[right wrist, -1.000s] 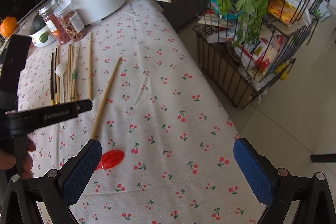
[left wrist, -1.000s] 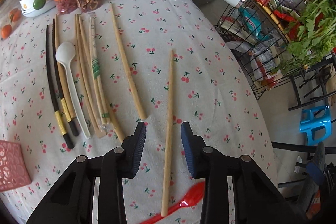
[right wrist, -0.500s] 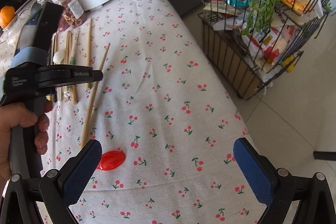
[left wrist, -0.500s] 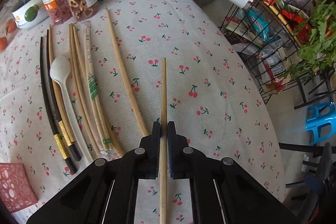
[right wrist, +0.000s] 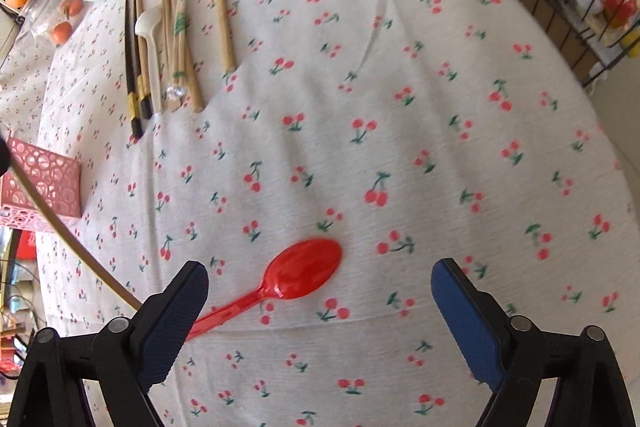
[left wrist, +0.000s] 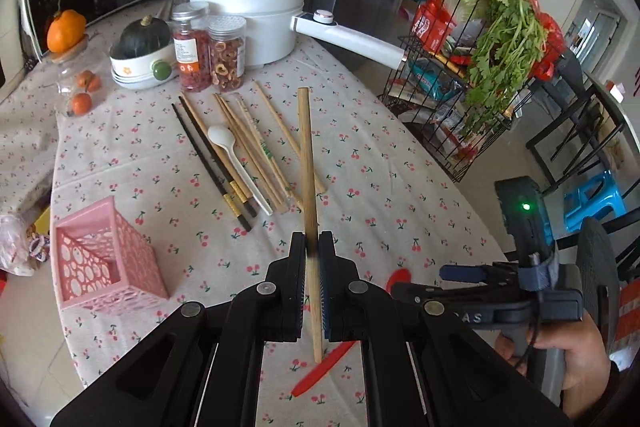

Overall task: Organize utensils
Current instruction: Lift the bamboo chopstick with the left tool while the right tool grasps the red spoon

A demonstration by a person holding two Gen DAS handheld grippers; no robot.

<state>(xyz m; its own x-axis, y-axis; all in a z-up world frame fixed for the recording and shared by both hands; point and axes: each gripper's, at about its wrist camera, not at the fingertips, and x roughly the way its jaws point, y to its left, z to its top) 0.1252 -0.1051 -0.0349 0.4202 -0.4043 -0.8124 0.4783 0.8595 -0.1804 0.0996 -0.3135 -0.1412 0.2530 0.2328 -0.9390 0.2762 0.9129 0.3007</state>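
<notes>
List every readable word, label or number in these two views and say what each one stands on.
"AS": the only clear letters, on the arm of the right hand-held gripper; the rest of the word is hidden.
Jar labels: print too small to read.
Green print on the chopstick wrapper: illegible.
Red packet in the wire rack: white lettering, unreadable.
Right wrist view: jar labels blurred, nothing legible.

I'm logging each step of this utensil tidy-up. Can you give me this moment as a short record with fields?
left gripper: shut on wooden chopstick, lifted off the cloth
right gripper: jaws closing, over the red spoon, not yet pressing it
red spoon: flat on the tablecloth
remaining utensils: chopsticks and a white spoon in a row
pink basket: left of the row, nothing seen inside
</notes>
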